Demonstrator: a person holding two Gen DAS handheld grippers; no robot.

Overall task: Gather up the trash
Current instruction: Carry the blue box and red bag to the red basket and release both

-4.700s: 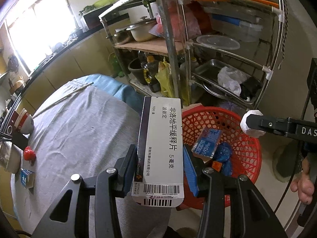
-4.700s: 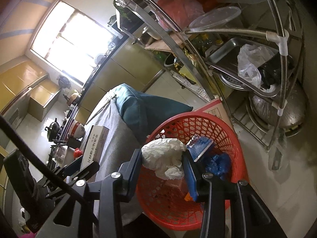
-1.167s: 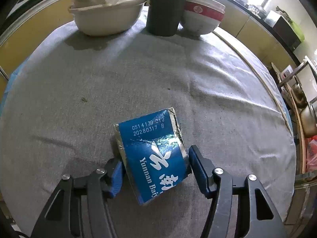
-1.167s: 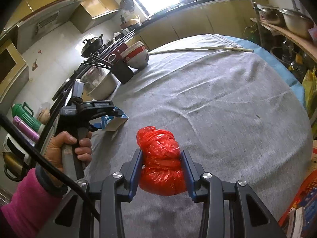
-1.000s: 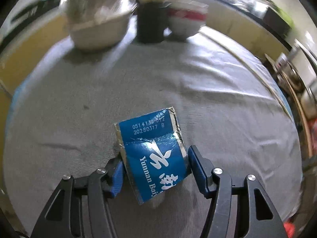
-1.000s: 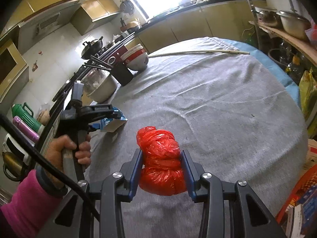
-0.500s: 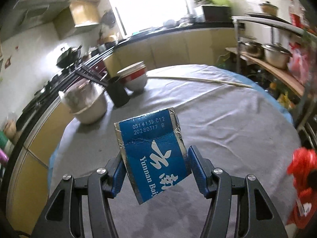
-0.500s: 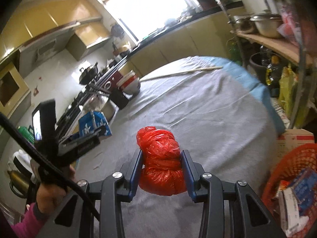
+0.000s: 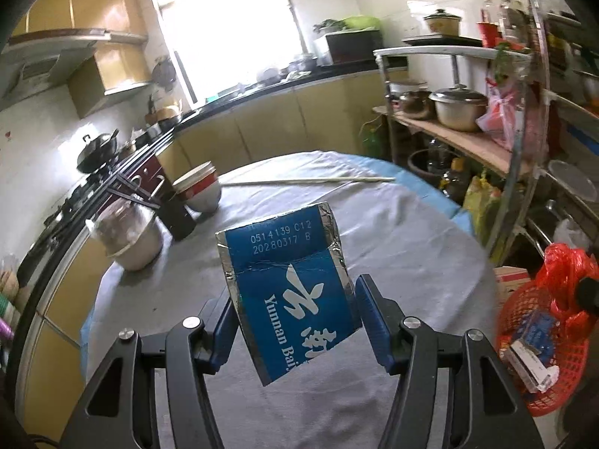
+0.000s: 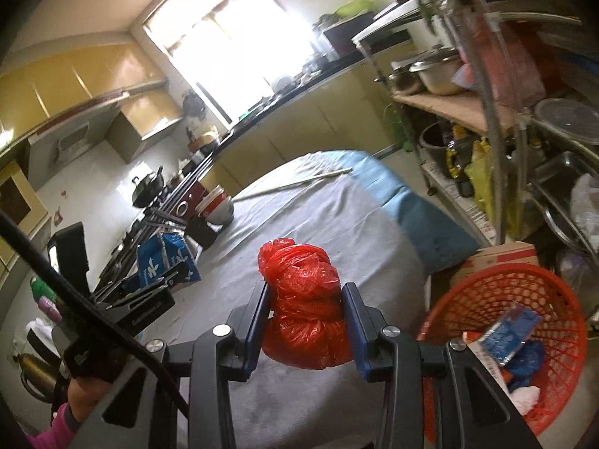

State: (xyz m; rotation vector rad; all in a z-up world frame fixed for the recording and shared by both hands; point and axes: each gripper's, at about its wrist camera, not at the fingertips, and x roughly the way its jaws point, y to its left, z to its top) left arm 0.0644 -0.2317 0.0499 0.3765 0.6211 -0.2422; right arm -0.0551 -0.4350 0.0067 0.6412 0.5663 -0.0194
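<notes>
Listing, left to right across both wrist views:

Cream pot: on the grey tablecloth [image 9: 404, 262] at its left edge, a clear cover [image 9: 119, 220] over it.
Black cup: just right of the pot [image 9: 136, 249]; the cup [image 9: 178, 217] holds dark sticks.
Bowls: a red-and-white stack [image 9: 198, 191] just behind the cup.
Long pale stick: lying across the far side of the table [image 9: 307, 181].
Left gripper: clamped [image 9: 295, 321] on a blue foil-edged packet [image 9: 288, 284], held tilted in the air above the cloth, printed codes uppermost; blue pads press both its sides. In the right wrist view the same packet [image 10: 164, 258] sits at the left, a hand [image 10: 84, 396] below it.
Right gripper: closed [image 10: 306, 325] on a knotted red plastic bag [image 10: 303, 299], lifted over the table's near edge.
Red basket: on the floor right of the table [image 10: 524, 292], beside a cardboard box [image 10: 498, 258]; blue wrappers and white paper lie inside.
Metal rack: far right [image 10: 490, 119], carrying pots, trays and bags.
</notes>
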